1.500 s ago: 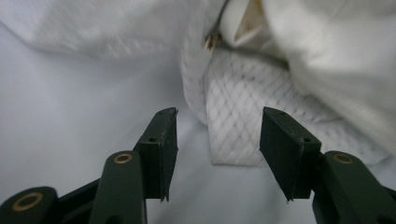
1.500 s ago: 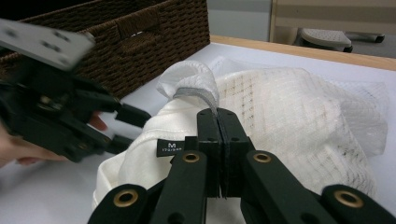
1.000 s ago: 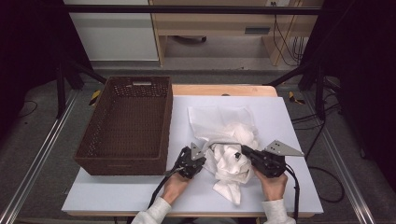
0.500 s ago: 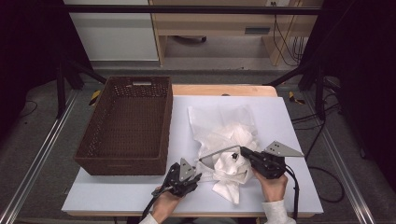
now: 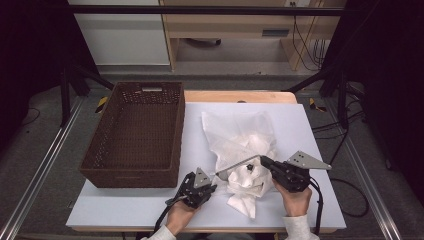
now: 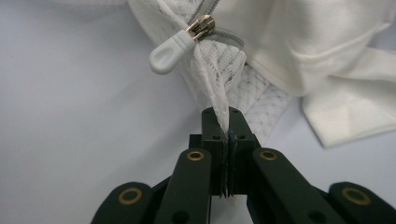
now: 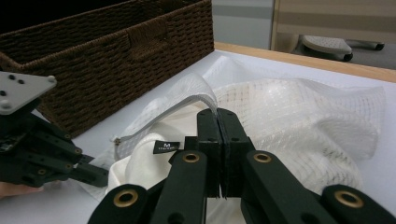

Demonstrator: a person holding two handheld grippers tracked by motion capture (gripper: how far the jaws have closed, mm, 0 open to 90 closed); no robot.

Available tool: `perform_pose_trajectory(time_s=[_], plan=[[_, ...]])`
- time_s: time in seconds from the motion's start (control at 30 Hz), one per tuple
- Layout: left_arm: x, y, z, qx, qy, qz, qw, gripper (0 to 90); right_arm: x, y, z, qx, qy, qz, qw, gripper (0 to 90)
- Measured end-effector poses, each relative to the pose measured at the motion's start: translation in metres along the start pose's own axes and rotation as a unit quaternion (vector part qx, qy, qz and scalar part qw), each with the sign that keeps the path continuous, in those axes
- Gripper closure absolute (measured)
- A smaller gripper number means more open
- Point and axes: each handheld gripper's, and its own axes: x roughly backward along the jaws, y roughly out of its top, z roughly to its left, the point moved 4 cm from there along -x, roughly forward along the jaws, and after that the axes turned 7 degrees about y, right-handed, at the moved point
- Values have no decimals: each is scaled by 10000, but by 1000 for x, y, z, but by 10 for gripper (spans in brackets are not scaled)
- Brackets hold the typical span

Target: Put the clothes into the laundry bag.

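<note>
Both grippers, left (image 5: 212, 189) and right (image 5: 263, 162), pinch the white mesh laundry bag (image 5: 240, 135) beside the wicker basket (image 5: 135, 135)

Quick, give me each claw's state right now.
Left claw: just closed, now shut on the mesh laundry bag below its zipper pull.
Right claw: shut on the bag's zipper edge.

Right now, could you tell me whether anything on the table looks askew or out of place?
Yes: a white garment spills from the open mesh bag, crumpled on the table, its corner hanging past the bag's zipper.
</note>
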Motion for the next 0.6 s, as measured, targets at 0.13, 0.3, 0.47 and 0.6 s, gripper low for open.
perform_pose_trajectory(time_s=[0.13, 0.3, 0.47, 0.6], plan=[[11, -4, -6, -42, 8, -143, 9999, 875, 5, 2, 0, -2, 22, 40, 10000, 892], [6, -10, -6, -52, 21, -131, 9999, 874, 3, -2, -1, 14, 24, 243, 9997, 881], [6, -10, -8, -116, 72, -149, 9998, 873, 2, -5, -2, -39, -35, 287, 9996, 707], [5, -10, -9, -186, 114, -116, 9997, 873, 17, 2, 4, 51, -116, 59, 9999, 520]])
